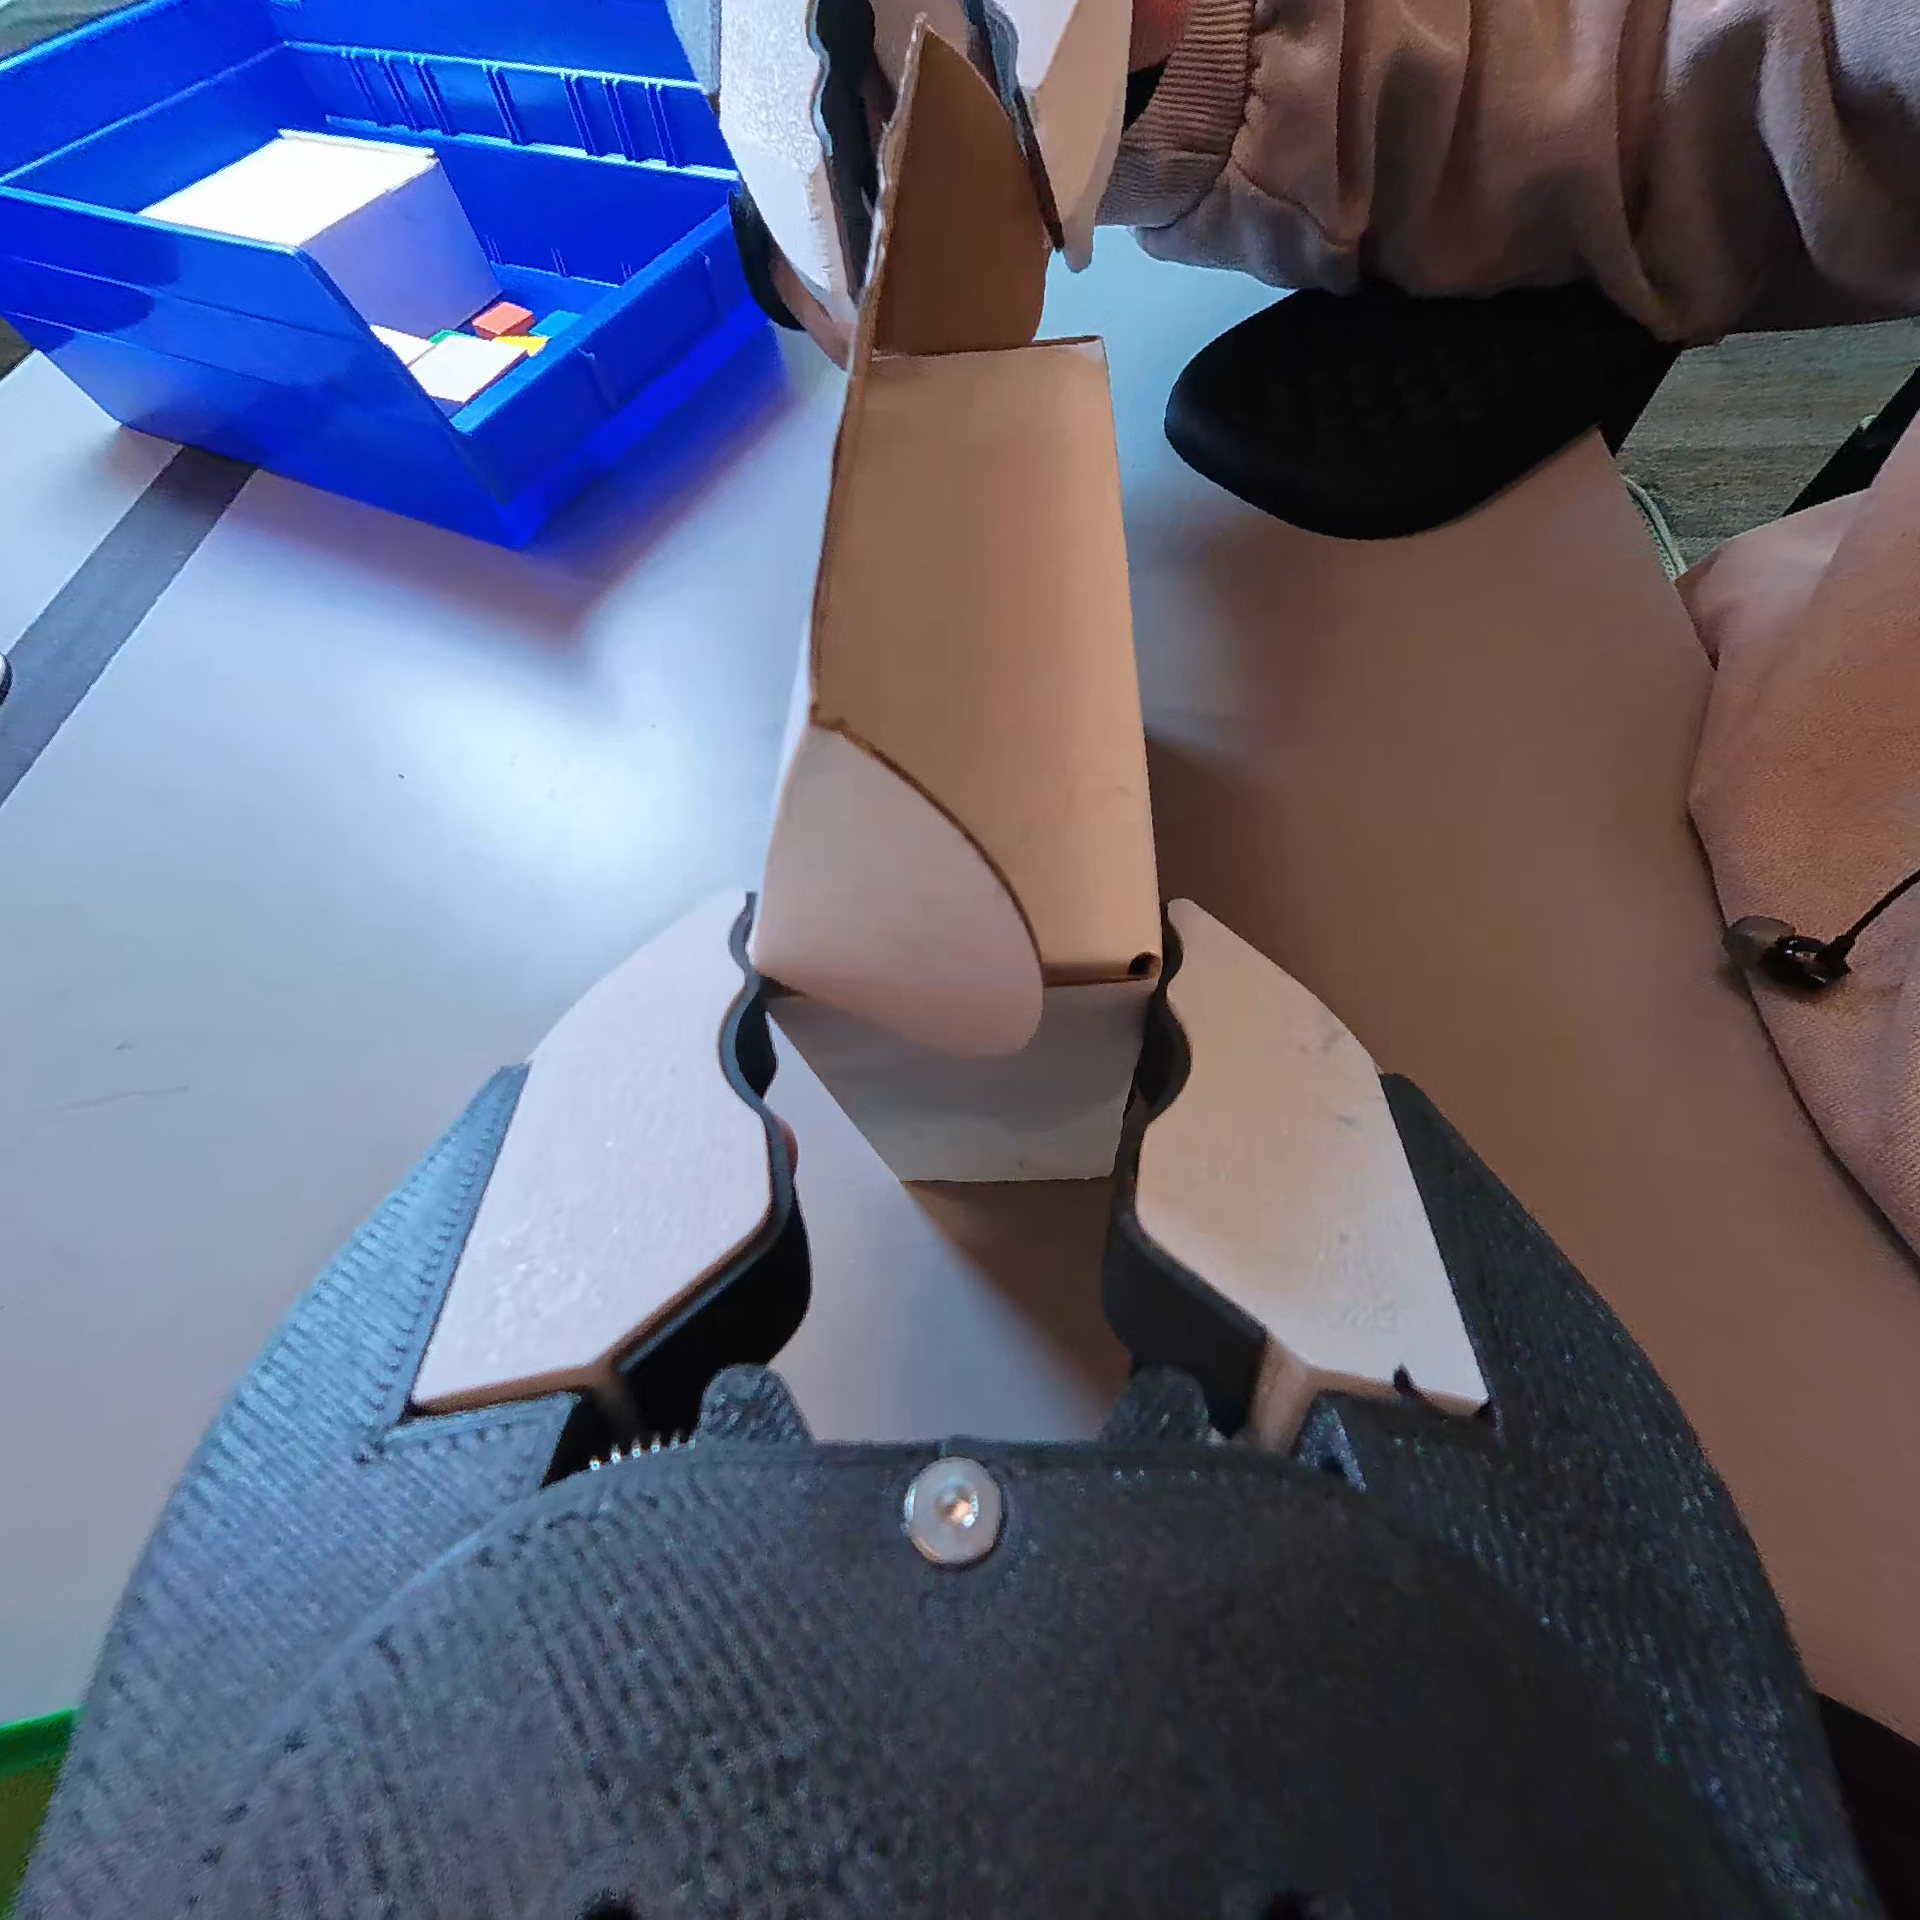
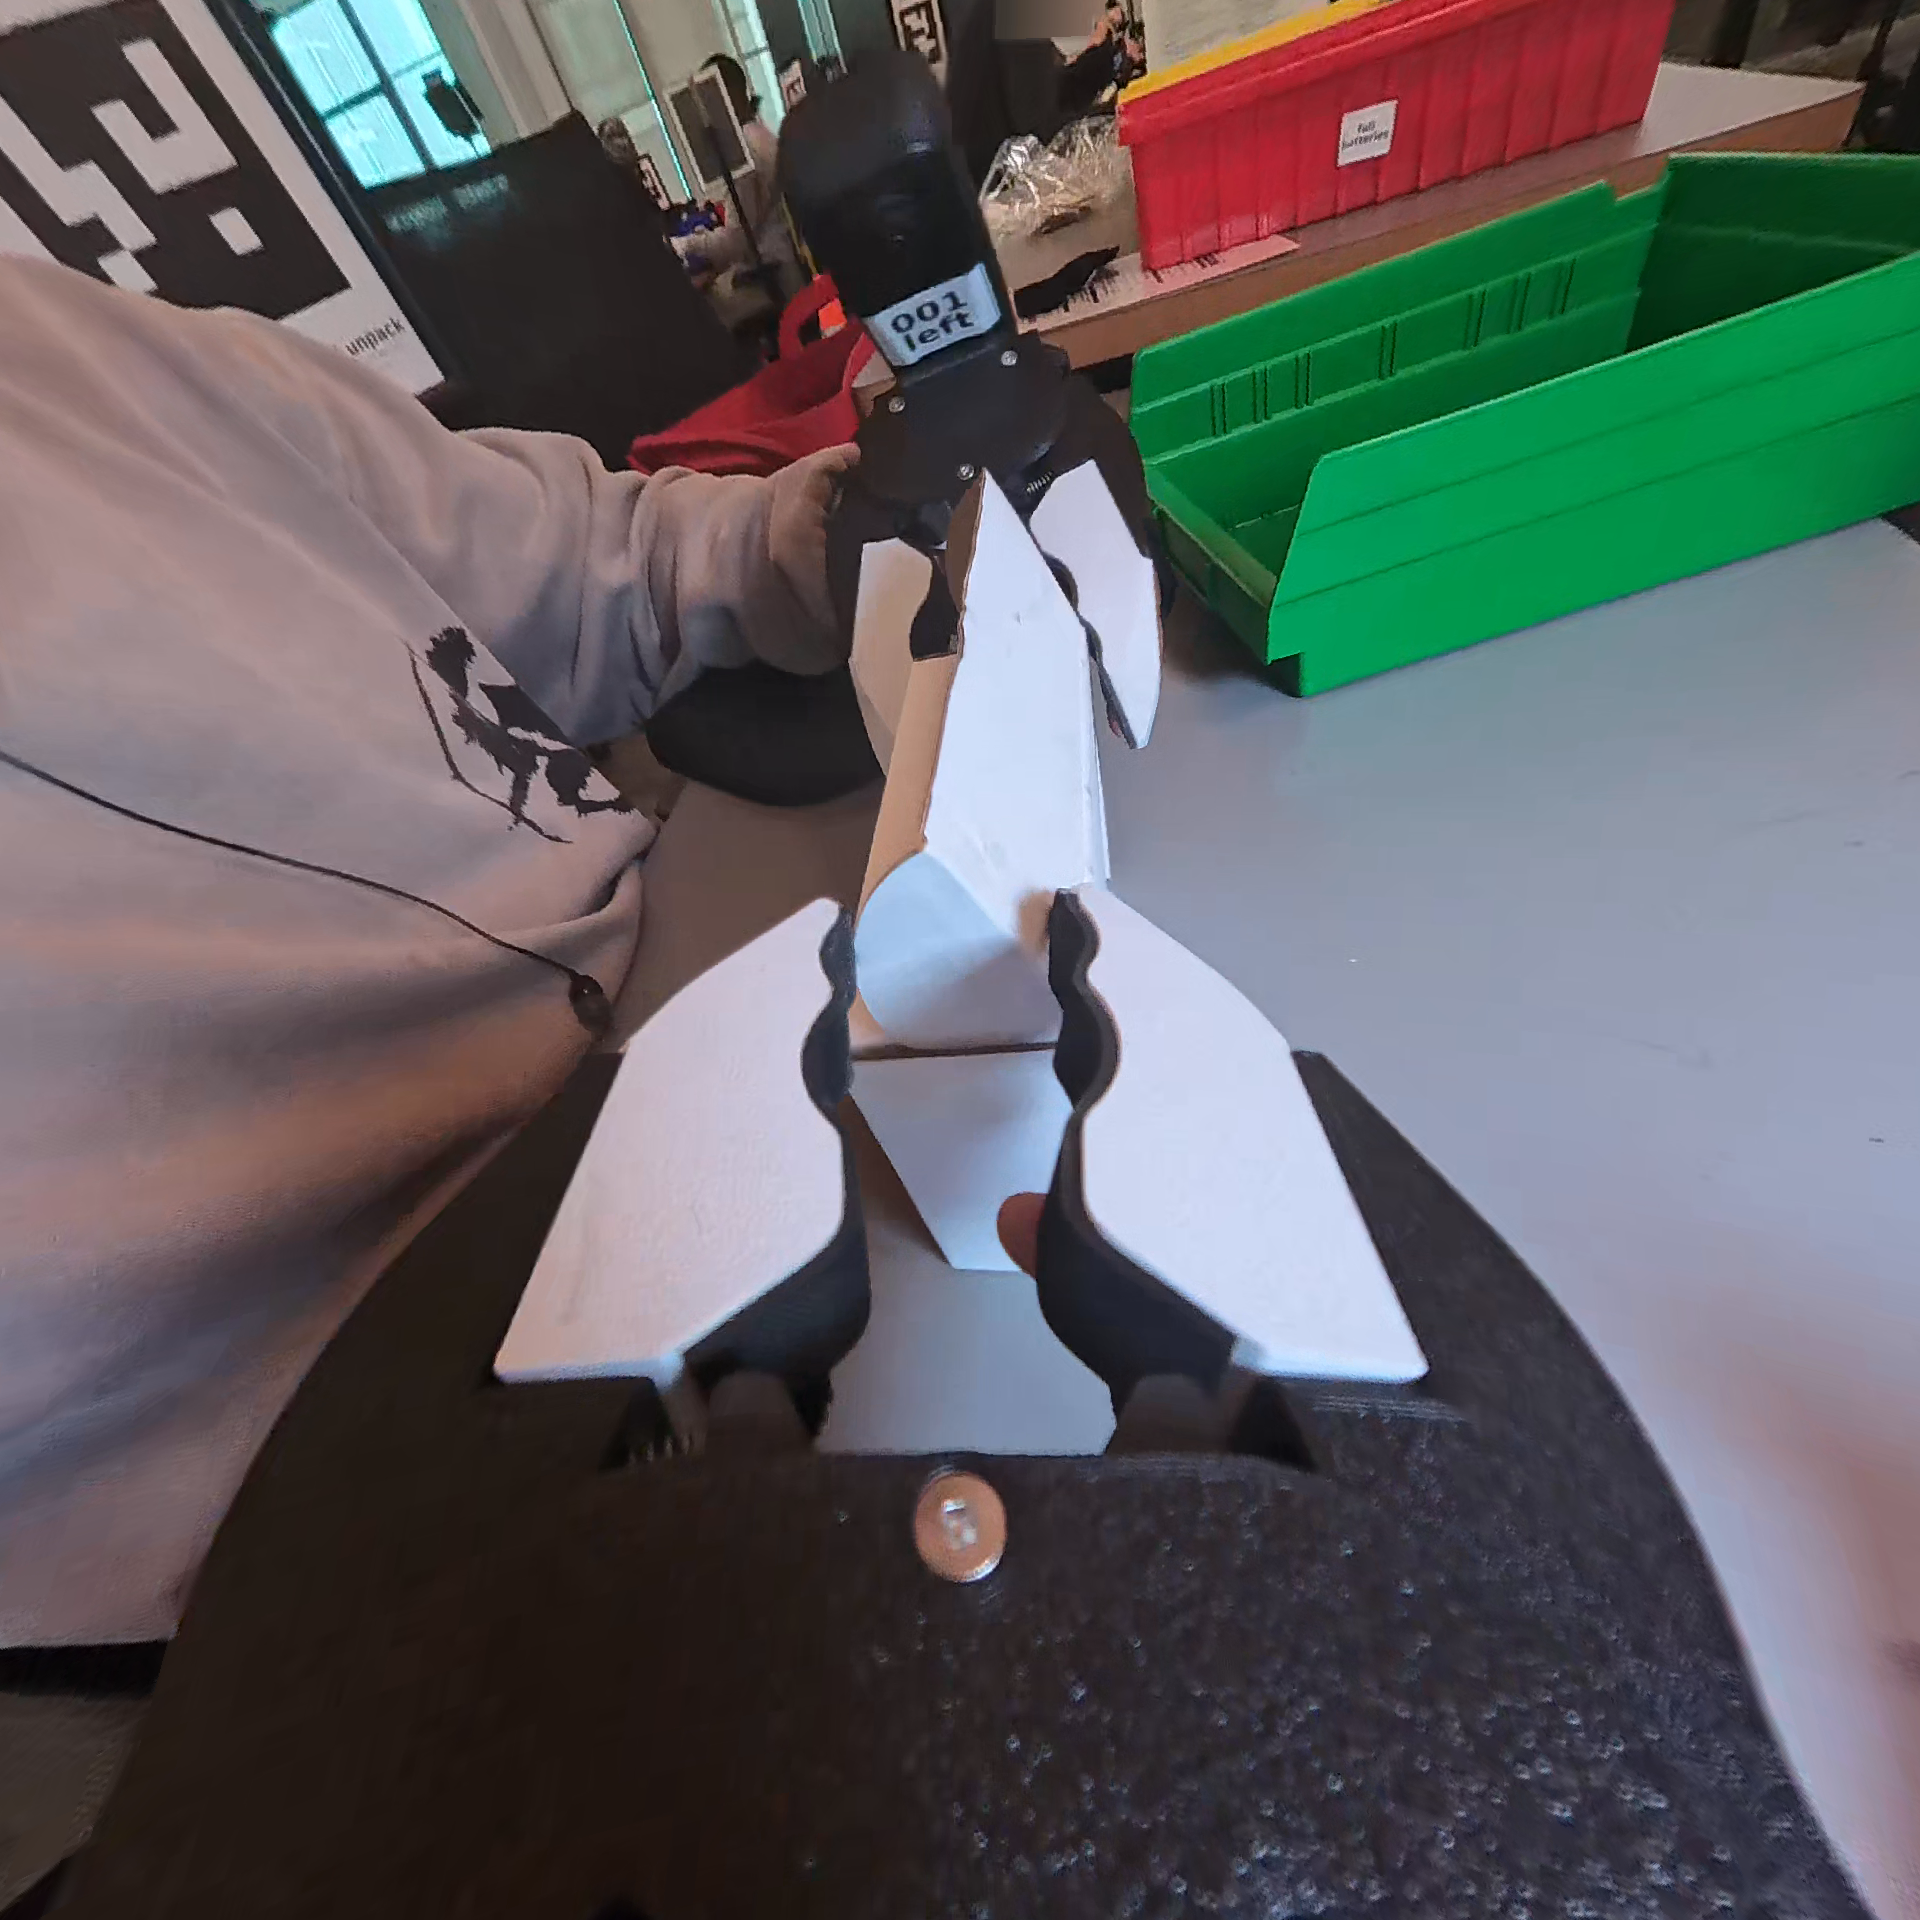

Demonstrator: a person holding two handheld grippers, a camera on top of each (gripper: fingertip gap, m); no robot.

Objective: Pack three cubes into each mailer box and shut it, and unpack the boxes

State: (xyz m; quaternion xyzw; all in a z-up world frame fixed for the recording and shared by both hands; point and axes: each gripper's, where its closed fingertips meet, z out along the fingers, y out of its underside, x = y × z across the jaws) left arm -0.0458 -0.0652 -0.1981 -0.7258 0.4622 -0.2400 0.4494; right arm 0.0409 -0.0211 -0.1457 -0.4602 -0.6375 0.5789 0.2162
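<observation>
A white cardboard mailer box is held off the grey table, gripped at both ends with its flaps partly unfolded. My left gripper is shut on its near end. My right gripper grips the far end at the top of the left wrist view. In the right wrist view, my right gripper is shut on the box, and the left gripper holds the opposite end. Several coloured cubes lie in a blue bin at the back left. The box's inside is hidden.
The blue bin also holds white mailer boxes. A green bin stands on the table at the right, with a red bin behind it. A person's sleeve and a black chair seat are close by. The gap from one gripper's tips to the other's is roughly 12 cm.
</observation>
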